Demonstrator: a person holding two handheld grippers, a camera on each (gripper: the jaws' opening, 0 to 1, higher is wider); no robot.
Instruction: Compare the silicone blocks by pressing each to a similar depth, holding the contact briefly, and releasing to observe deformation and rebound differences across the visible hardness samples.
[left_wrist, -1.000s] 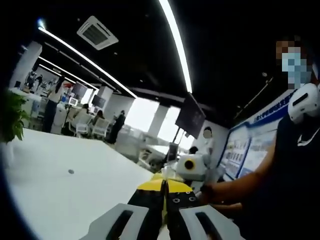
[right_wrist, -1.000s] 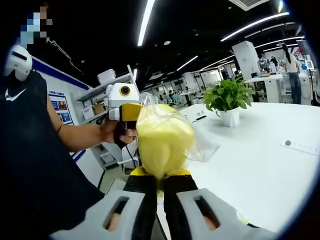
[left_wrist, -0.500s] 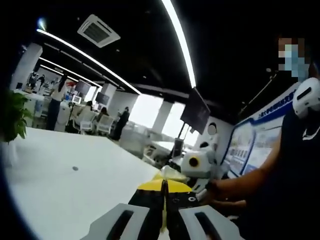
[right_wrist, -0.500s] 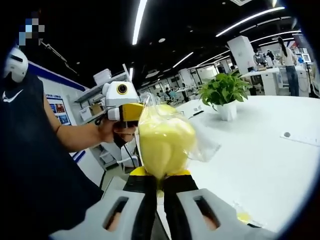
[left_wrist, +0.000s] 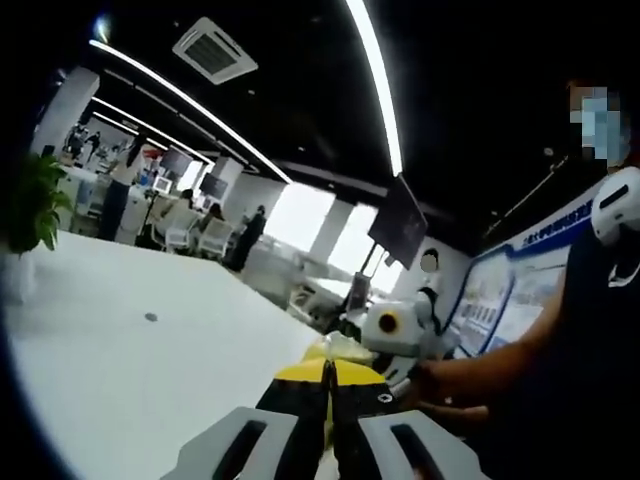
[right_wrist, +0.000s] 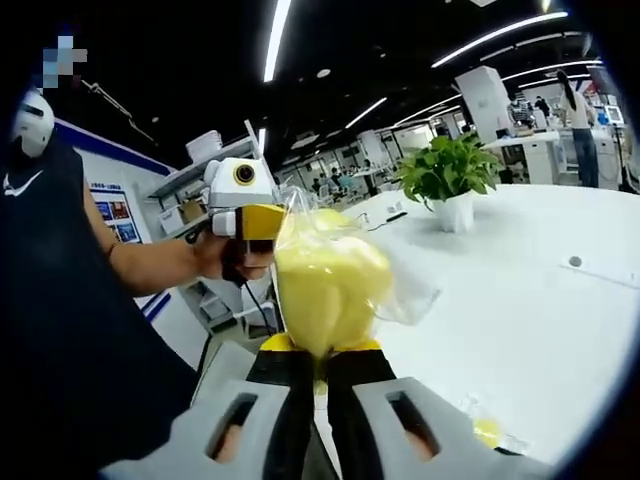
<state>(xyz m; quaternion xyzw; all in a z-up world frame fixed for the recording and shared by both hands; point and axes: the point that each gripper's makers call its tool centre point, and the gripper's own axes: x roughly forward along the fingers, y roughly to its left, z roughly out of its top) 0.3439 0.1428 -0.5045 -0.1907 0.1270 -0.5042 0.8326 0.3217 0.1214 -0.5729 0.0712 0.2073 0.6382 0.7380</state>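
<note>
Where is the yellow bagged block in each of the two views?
Left gripper view: a sliver of the yellow block in its plastic bag, low centre, past the claw tips.
Right gripper view: it sits centre, large, pinched in the right claw.
Shared landmark: the potted plant on the white table.

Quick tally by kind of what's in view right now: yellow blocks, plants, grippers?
Yellow block in a clear bag: 1, held in the right gripper
Yellow scrap on the table: 1
Potted plant: 1
Grippers: 2, right and left gripper
Total: 5
</note>
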